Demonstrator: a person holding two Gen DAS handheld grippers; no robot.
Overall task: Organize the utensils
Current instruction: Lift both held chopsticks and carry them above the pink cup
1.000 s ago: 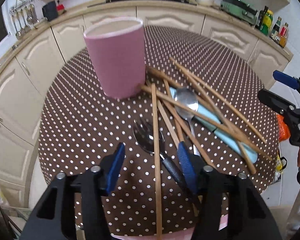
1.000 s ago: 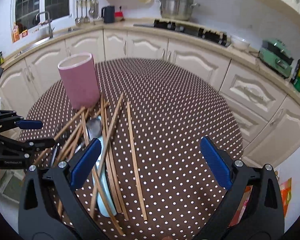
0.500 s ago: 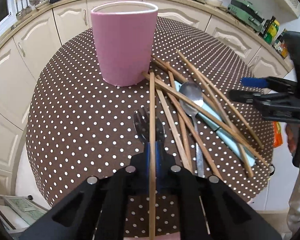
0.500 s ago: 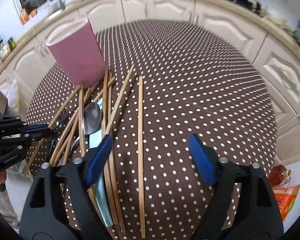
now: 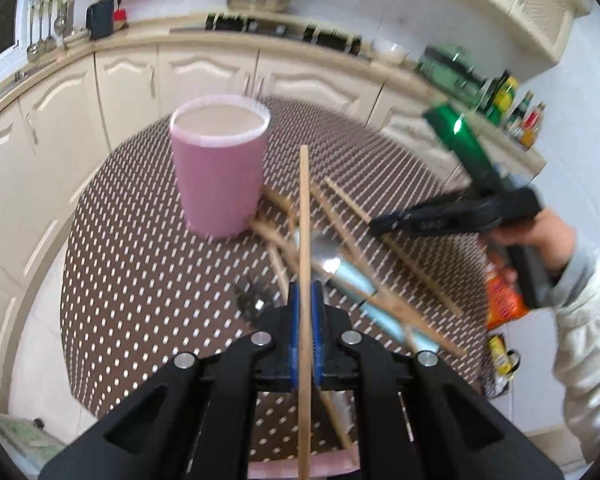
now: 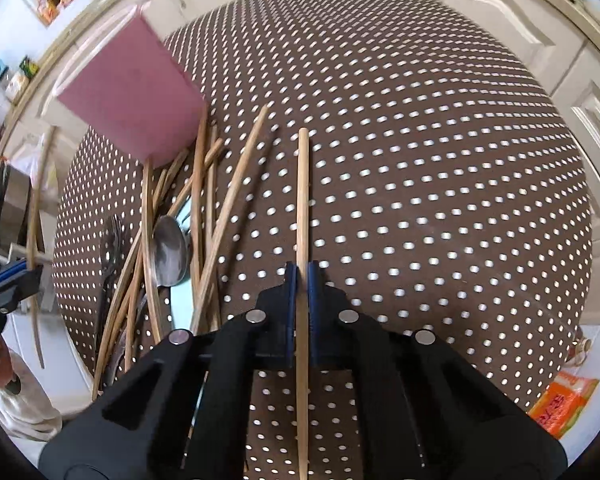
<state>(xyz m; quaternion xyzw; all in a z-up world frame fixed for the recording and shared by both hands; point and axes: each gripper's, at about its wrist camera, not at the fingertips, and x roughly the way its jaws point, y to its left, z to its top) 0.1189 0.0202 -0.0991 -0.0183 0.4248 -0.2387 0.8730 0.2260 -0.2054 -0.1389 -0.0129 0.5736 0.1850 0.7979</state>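
With a chopstick (image 5: 305, 216) clamped in my left tool (image 5: 305, 320) and another (image 6: 302, 200) in my right tool (image 6: 302, 300), either long stick could swing, missing the pink cup (image 5: 220, 168) at upper left.

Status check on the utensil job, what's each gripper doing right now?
Left gripper shut on one chopstick, lifted. Right gripper shut on another chopstick. Pink cup upright. Nothing blocking its mouth.
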